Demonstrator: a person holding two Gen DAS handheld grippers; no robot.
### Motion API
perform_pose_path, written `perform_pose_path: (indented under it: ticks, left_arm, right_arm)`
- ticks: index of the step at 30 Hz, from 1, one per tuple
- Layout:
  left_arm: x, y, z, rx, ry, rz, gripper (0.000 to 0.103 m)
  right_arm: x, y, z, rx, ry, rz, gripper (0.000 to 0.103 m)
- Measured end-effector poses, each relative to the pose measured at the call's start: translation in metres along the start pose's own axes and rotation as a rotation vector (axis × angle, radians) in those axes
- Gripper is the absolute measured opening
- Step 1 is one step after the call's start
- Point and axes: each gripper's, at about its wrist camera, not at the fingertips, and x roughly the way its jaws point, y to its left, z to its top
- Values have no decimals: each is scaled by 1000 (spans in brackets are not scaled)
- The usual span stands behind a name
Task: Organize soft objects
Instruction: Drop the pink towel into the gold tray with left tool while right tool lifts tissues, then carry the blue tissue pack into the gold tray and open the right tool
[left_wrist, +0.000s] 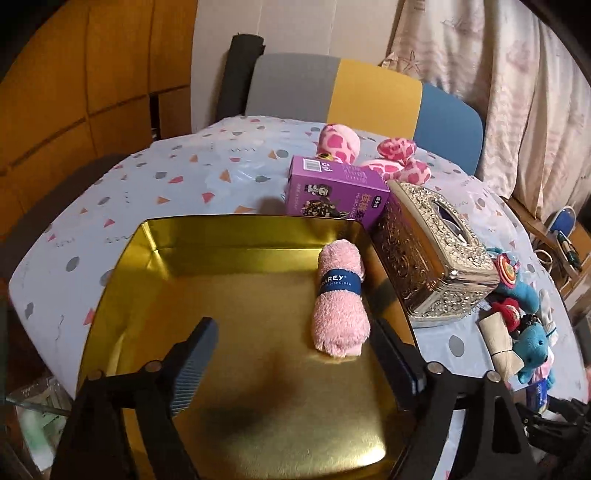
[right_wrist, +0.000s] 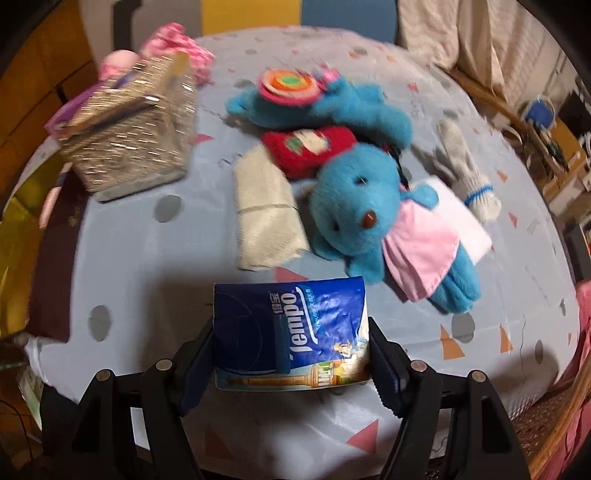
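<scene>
The left claw (left_wrist: 291, 363) is spread wide with nothing in it, and it hangs over the gold tin (left_wrist: 236, 229). One pink towel (left_wrist: 340, 299), rolled up with a blue band, lies inside the tin by its right wall, in the middle right of the left view. Its long way runs from near the claw up toward the far wall, and it lies apart from the pads. The right claw (right_wrist: 291, 360) pinches one blue tissue pack (right_wrist: 291, 332) at the bottom middle of the right view, with a pad pressed on each short side. The pack looks lifted off the desk (right_wrist: 147, 251). The tin shows as a gold strip at the far left edge of that view, so the pack most likely has to travel left to get there. The right hand is the one with the load; the left one is free. Still waiting on the desk are two blue bears (right_wrist: 373, 218), one red soft thing (right_wrist: 310, 147), one cream cloth (right_wrist: 266, 218) and one grey glove (right_wrist: 465, 173). One shiny tissue box (left_wrist: 432, 251) and one purple box (left_wrist: 336, 192) stand beside the tin, and a pink spotted toy (left_wrist: 340, 142) lies behind them.
</scene>
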Motion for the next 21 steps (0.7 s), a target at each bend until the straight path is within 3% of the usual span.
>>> perform_pose_path:
  ticks: [6,11,21]
  left_arm:
    - [-14,4,-7,-8,-4,16,91]
    - [-20,11,-10,-17,-9,35,98]
    - [-33,46,-8,-106,-33,38,99]
  right_arm:
    - [-28,37,4,-125,-116,93,75]
    - [-41,77,11,-237,-160,180,75]
    - [-59,160,29,-486,-230,337,75]
